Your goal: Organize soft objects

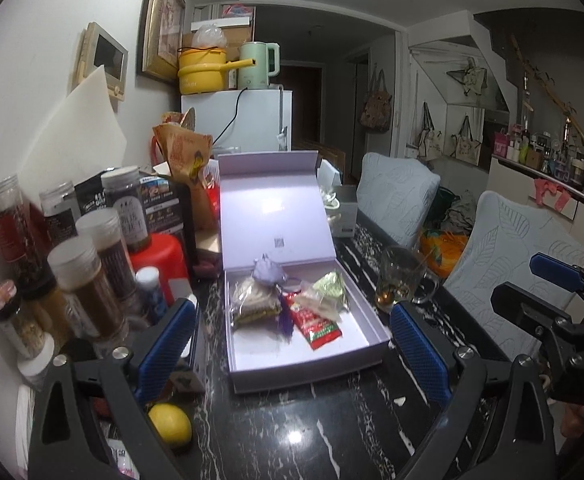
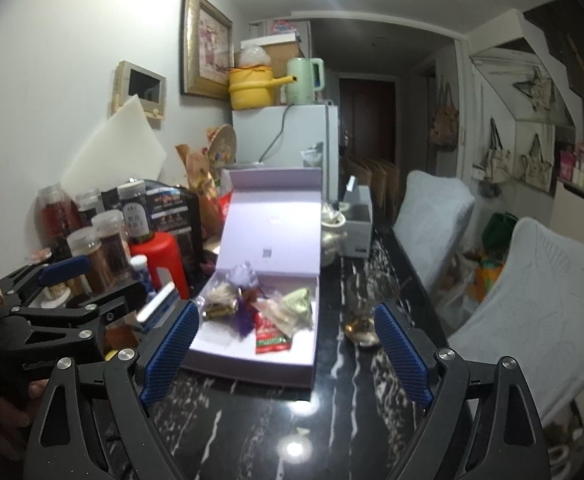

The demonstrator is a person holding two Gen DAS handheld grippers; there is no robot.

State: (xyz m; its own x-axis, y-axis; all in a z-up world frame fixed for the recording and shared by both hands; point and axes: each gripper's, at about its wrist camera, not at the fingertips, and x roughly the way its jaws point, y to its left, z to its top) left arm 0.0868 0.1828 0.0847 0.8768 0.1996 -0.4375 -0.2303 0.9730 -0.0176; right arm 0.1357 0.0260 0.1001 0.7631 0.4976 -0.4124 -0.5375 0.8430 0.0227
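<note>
An open lavender box [image 1: 368, 330] [image 2: 300, 364] lies on the black marble table with its lid standing upright. Inside it are a purple sachet [image 1: 267, 270], a packet of grains [image 1: 251, 304], a red packet [image 1: 316, 320] [image 2: 269, 338], a green triangular sachet [image 1: 332, 284] [image 2: 298, 300] and a clear bag. My left gripper [image 1: 292, 306] is open and hangs short of the box with nothing between its blue pads. My right gripper [image 2: 285, 308] is open too, empty, beside the left one and facing the same box.
Spice jars [image 1: 87, 276], a red container [image 1: 159, 260] and a lemon [image 1: 170, 426] crowd the table's left side by the wall. A glass mug [image 1: 402, 280] [image 2: 366, 312] stands right of the box. Two covered chairs [image 1: 504, 256] line the table's right edge. A white fridge stands behind.
</note>
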